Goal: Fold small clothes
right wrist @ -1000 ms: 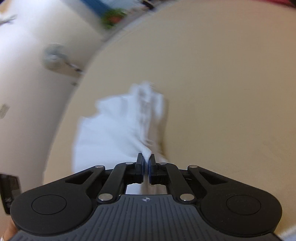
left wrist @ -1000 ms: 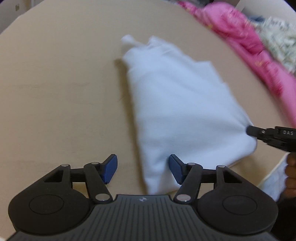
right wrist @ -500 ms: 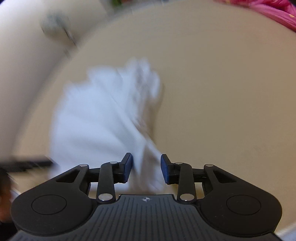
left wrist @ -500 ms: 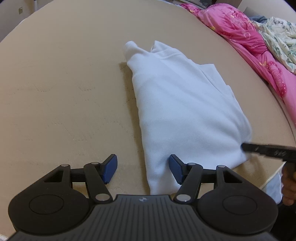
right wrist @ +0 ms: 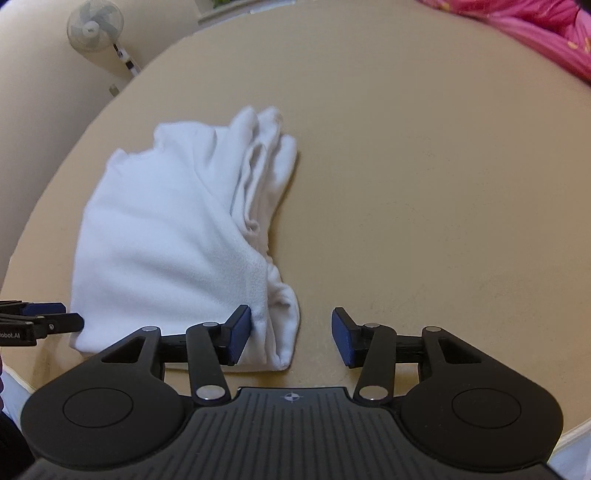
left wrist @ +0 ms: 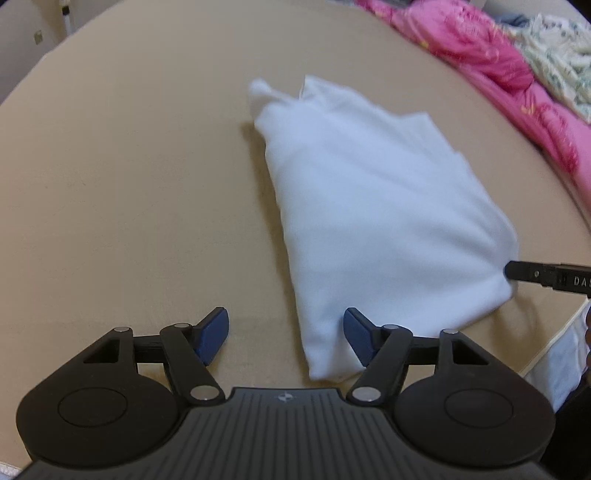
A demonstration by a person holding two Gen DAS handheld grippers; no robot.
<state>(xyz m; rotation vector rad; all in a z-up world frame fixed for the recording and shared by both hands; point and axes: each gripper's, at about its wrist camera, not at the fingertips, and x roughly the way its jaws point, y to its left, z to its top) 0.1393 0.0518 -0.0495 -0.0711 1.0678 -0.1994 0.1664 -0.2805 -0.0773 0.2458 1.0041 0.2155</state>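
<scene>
A white garment [left wrist: 373, 206] lies folded on the tan bed surface [left wrist: 129, 192]. My left gripper [left wrist: 286, 341] is open at its near corner, with the right finger against the cloth edge. The garment also shows in the right wrist view [right wrist: 173, 236], its rolled layers along the right side. My right gripper [right wrist: 291, 338] is open over its near right corner, holding nothing. The right gripper's finger tip [left wrist: 546, 277] shows at the cloth's right corner in the left wrist view. The left gripper's fingers [right wrist: 44, 321] show at the cloth's left corner in the right wrist view.
A pink blanket [left wrist: 517, 92] and a floral cloth [left wrist: 557, 51] are heaped along the far right side of the bed. A standing fan [right wrist: 94, 26] is by the wall beyond the bed. The bed's near edge [left wrist: 554, 339] runs close to the right gripper.
My right gripper was shut on the garment's corner, then opened wide and let it go. The garment has settled flat. My left gripper stayed open in about the same place.
</scene>
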